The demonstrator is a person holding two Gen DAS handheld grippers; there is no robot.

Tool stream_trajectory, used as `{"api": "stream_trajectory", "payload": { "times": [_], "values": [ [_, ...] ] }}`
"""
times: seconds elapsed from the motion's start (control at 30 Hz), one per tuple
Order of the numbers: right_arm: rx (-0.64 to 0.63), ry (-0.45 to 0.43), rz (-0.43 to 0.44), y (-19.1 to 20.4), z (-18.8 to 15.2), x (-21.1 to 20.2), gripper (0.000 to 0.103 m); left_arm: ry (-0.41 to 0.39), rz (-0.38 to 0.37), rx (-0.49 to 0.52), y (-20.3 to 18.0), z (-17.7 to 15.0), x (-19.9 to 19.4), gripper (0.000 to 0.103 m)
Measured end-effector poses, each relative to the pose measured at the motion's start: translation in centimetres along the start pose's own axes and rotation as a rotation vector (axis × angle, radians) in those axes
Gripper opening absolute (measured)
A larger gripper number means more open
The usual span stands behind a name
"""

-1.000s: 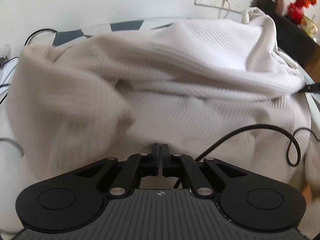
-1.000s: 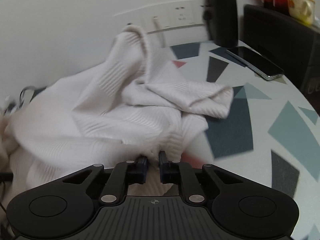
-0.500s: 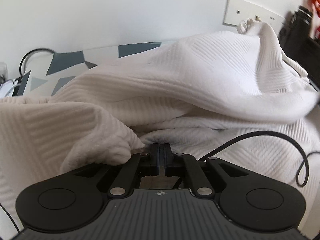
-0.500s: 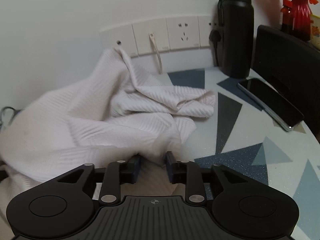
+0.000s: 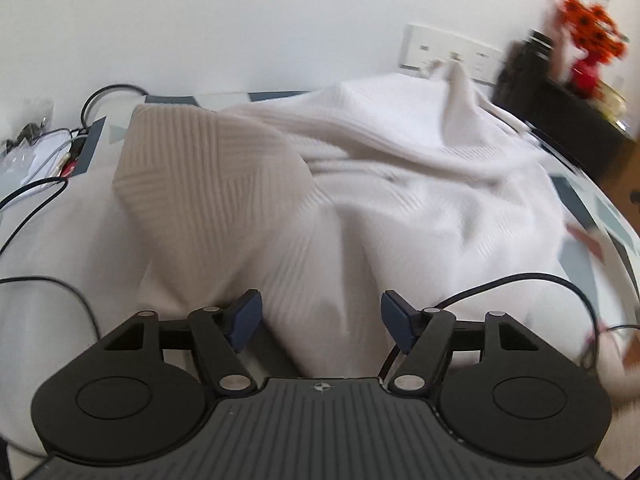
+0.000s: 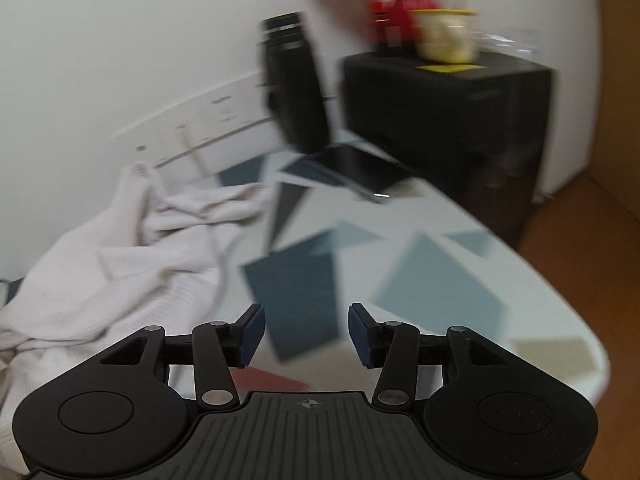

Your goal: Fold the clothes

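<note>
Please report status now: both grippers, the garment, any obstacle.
Left gripper open above white garment. Right gripper open, empty, over table. Black cable lies across garment.

A plain white wall (image 5: pixel 280 20) runs behind the table (image 6: pixel 460 264), whose pale top is patterned with blue, grey and dark triangular shapes. A strip of white wall sockets (image 6: pixel 208 120) sits low on the wall just above the table's far edge. Near them stands a tall black bottle (image 6: pixel 294 84), with a dark phone (image 6: pixel 360 172) lying flat on the table just in front of it. Beside the table is a black cabinet (image 6: pixel 448 120) carrying a red vase of orange flowers (image 5: pixel 592 40) and a cream cup with a yellow lid (image 6: pixel 444 34). Brown floor (image 6: pixel 592 240) shows past the table's rounded edge. Black cables (image 5: pixel 36 200) trail at the far left. The light is soft and even.
</note>
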State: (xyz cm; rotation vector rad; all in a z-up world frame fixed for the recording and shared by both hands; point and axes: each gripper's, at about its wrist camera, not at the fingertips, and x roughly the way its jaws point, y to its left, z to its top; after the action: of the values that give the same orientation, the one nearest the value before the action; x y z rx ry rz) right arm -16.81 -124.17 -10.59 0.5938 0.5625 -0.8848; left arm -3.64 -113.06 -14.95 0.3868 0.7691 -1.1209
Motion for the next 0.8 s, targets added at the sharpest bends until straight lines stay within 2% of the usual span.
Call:
{"api": "stream_trajectory", "payload": {
  "times": [0.17,0.27,0.3,0.33,0.5,0.53,0.6,0.67,0.7,0.77,0.8],
  "values": [
    [0.019,0.027,-0.033,-0.2,-3.6,-1.8,0.044,0.044,-0.035,0.225,-2.6,-2.1,0.0,0.075],
    [-0.028,0.067,0.037,3.0,-5.8,-0.9,0.051,0.068,-0.053,0.282,-3.9,-2.7,1.1,0.076],
    [-0.044,0.08,0.062,4.1,-6.5,-0.6,0.06,0.067,-0.048,0.292,-4.2,-2.8,1.4,0.078],
    [-0.06,0.094,0.086,5.2,-7.3,-0.3,0.062,0.063,-0.036,0.298,-4.4,-2.9,1.8,0.079],
    [-0.156,0.151,0.188,10.8,-9.6,1.6,0.063,0.026,-0.021,0.223,-4.2,-3.1,2.5,0.082],
    [-0.174,0.153,0.195,11.6,-9.6,2.1,0.067,0.02,-0.018,0.209,-4.1,-3.2,2.5,0.082],
    [-0.197,0.153,0.202,12.8,-9.4,3.3,0.075,0.011,-0.009,0.178,-3.7,-3.3,2.4,0.077],
    [-0.188,0.152,0.209,13.1,-8.9,4.4,0.076,0.004,0.01,0.142,-3.2,-3.3,2.0,0.062],
    [-0.174,0.156,0.21,13.1,-8.7,4.9,0.078,0.002,0.02,0.122,-2.9,-3.3,1.9,0.058],
    [-0.144,0.164,0.212,13.2,-8.3,6.1,0.078,0.0,0.04,0.076,-2.2,-3.1,1.7,0.04],
    [-0.129,0.168,0.213,13.2,-8.1,6.7,0.078,-0.001,0.055,0.06,-1.9,-3.1,1.7,0.038]
  ]
}}
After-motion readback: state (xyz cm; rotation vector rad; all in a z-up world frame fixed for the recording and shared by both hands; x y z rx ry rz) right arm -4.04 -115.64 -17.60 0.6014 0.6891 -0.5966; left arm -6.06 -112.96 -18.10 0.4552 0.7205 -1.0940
